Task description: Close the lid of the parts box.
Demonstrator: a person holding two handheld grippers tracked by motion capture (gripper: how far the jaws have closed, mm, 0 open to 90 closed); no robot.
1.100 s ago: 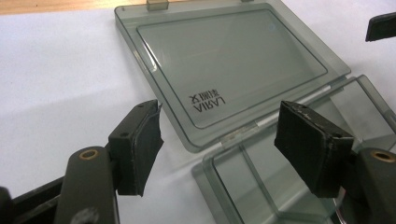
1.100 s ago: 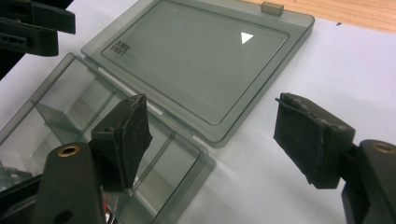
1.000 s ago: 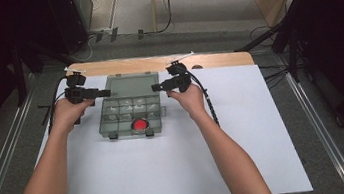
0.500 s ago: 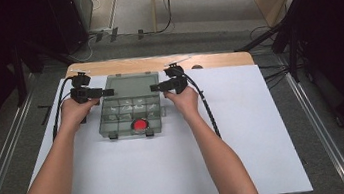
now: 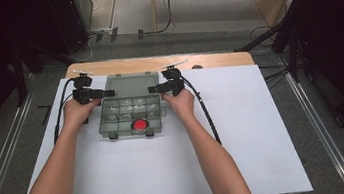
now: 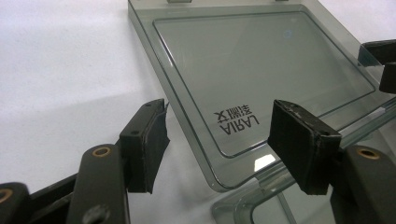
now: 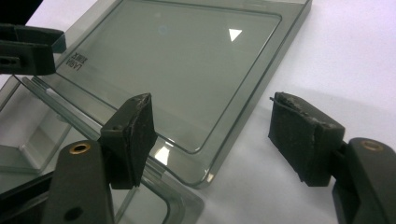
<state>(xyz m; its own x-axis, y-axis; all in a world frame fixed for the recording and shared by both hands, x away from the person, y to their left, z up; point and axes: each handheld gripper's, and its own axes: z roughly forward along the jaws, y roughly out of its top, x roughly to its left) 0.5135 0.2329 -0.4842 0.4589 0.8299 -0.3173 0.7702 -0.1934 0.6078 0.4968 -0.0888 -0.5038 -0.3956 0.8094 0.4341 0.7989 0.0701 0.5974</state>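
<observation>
**Both grippers at the corners of the opened lid**

The clear compartment box [image 5: 131, 113] sits left of centre on the white table [image 5: 266, 135], its lid [image 5: 130, 85] folded flat to the far side. The left gripper [image 5: 104, 93] straddles the lid's left near corner, the right gripper [image 5: 151, 89] its right near corner. Both sets of jaws have just been closing yet stand wide, pads clear of the lid. A red disc [image 5: 139, 125] lies in a near compartment.

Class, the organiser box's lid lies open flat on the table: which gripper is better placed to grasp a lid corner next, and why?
Roughly equal. The left gripper has the lid corner between its open jaws, which have just been closing; the right gripper straddles the opposite corner likewise. Probably both together.
</observation>
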